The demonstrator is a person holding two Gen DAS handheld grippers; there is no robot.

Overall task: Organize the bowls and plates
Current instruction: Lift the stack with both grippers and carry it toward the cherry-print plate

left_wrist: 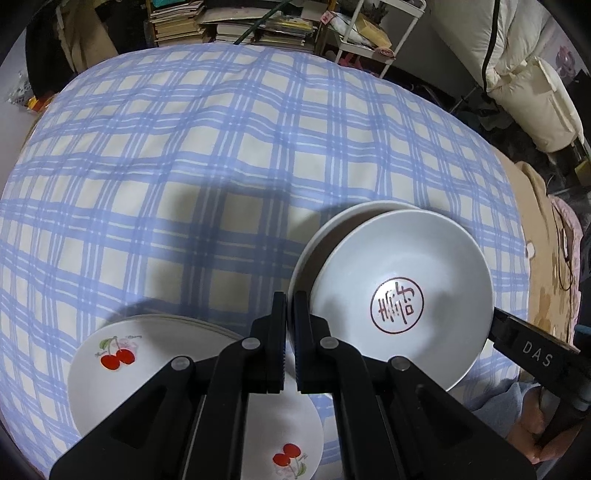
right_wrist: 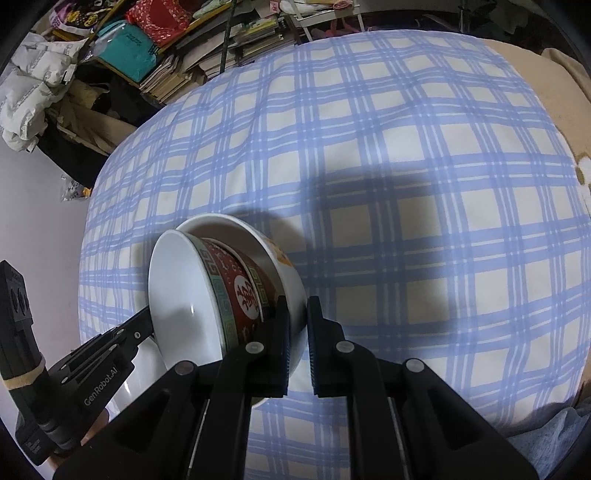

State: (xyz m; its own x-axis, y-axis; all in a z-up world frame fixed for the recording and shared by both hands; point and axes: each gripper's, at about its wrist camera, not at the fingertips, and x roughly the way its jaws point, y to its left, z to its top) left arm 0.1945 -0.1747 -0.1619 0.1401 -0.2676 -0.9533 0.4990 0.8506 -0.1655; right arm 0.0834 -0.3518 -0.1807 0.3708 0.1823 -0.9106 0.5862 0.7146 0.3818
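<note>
Nearest the left wrist camera, the left gripper [left_wrist: 290,325] has its jaws pressed together, apparently pinching the rim of the bowls [left_wrist: 399,295], though the contact itself is hidden. These are two nested bowls tilted off the checked cloth [left_wrist: 221,155], the inner one white inside with a red round mark. Under that gripper lies a stack of cherry plates [left_wrist: 110,365], flat on the cloth. On the far side of the bowls, the right gripper [left_wrist: 495,321] closes on the opposite rim. From the right wrist camera, the right gripper [right_wrist: 297,325] clamps the wall of the outer white bowl [right_wrist: 291,295], one finger inside and one outside, the jaws only slightly apart. This view alone shows the red patterned outside of the inner bowl [right_wrist: 240,291] and how it sits tipped inside the outer bowl; it does not show the plates clearly. The left view alone shows the plates and the red mark. Handling, as a judgement: glazed ceramic, stiff, fairly heavy as a pair, smooth and liable to slip, chipping if knocked; the loose inner bowl could slide out when tilted. Best hold: across the rim wall, both sides, kept level. Beyond the cloth, stacked books [left_wrist: 177,22] and a white rack [left_wrist: 369,33].
</note>
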